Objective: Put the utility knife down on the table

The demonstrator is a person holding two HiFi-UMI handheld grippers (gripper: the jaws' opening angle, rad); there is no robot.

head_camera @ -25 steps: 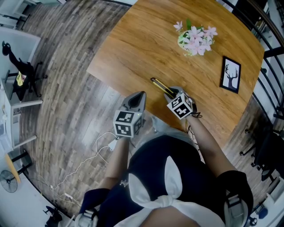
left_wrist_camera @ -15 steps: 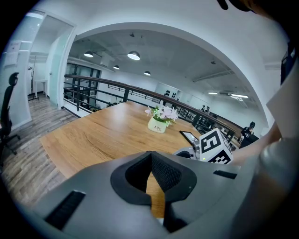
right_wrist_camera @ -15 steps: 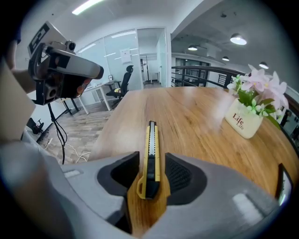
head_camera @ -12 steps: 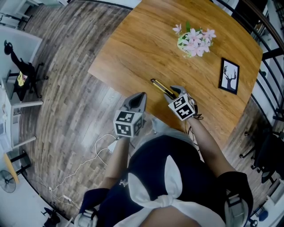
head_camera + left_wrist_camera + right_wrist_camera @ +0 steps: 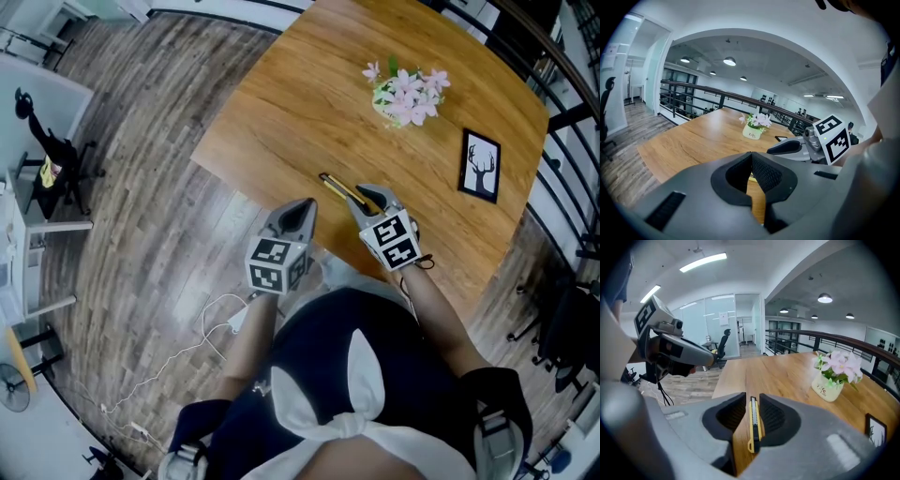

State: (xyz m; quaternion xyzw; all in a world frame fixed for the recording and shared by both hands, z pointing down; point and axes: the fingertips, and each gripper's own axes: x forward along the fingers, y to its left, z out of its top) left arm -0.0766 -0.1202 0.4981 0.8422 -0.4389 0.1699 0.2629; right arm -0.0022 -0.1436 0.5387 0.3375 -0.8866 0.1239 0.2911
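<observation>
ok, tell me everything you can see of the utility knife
The utility knife is slim and plastic-looking, with a yellow body and a black strip down its middle; whether a blade is out I cannot tell. It lies flat on the wooden table near the person's edge, nothing touching it. The right hand-held gripper hovers above its near end, jaws apart though they have just been closing; the knife shows through the gap, no pad on it.
</observation>
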